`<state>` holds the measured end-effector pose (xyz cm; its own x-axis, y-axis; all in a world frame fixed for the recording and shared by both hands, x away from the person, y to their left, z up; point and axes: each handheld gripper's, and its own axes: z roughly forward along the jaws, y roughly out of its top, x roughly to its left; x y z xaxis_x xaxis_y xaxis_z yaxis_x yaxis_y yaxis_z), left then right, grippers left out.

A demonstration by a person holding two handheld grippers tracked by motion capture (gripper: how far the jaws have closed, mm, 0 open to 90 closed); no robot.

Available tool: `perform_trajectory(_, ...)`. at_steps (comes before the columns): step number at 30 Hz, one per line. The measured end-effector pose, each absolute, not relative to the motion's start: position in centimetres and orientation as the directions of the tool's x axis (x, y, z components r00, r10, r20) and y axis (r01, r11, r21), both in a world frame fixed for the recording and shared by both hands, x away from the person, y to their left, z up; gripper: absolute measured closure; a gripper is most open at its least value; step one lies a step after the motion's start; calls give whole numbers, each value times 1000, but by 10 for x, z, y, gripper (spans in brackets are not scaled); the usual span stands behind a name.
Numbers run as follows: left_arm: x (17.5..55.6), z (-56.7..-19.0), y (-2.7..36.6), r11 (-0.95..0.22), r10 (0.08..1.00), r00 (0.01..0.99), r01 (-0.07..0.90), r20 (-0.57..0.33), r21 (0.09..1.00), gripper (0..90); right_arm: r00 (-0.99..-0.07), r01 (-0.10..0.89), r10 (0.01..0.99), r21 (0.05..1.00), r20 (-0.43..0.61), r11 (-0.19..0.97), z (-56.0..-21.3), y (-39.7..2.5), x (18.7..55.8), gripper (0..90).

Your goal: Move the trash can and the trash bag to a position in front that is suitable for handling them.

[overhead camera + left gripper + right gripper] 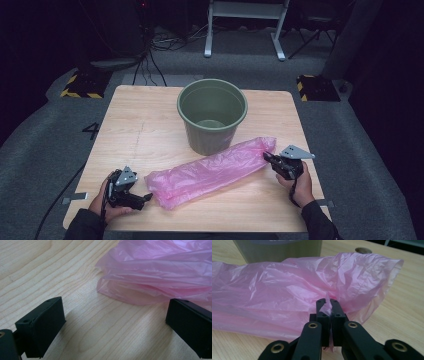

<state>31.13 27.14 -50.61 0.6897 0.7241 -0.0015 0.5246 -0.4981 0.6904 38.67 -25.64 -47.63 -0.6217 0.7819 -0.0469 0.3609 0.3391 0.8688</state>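
Light wooden table (135, 120) on grey carpet, dark room behind. Green bucket (212, 114): upright, open-topped, at the table's far middle; landmark for the entries below. Pink plastic bag (210, 171): lying flat and crumpled on the near side of the bucket, one stretch close against its base, running slantwise from near-left to right. Right gripper (267, 157): to the near-right of the bucket, jaws pinched tight on a fold of the bag's end. Left gripper (145, 197): to the near-left of the bucket, jaws spread wide, just beside the bag's other end, nothing between them.
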Motion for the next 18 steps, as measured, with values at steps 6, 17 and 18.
perform_trajectory(6,311,-506,271,-498,724,690,525,-2,690,21,-636,283,766,894,-95,346,-464,-251,377,889)
perform_trajectory(17,311,-506,271,-492,730,684,530,-5,691,21,-655,206,744,917,-131,343,-445,-237,370,888)
perform_trajectory(18,311,-506,271,-492,730,684,530,-5,691,21,-656,200,743,921,-128,335,-443,-237,371,888)
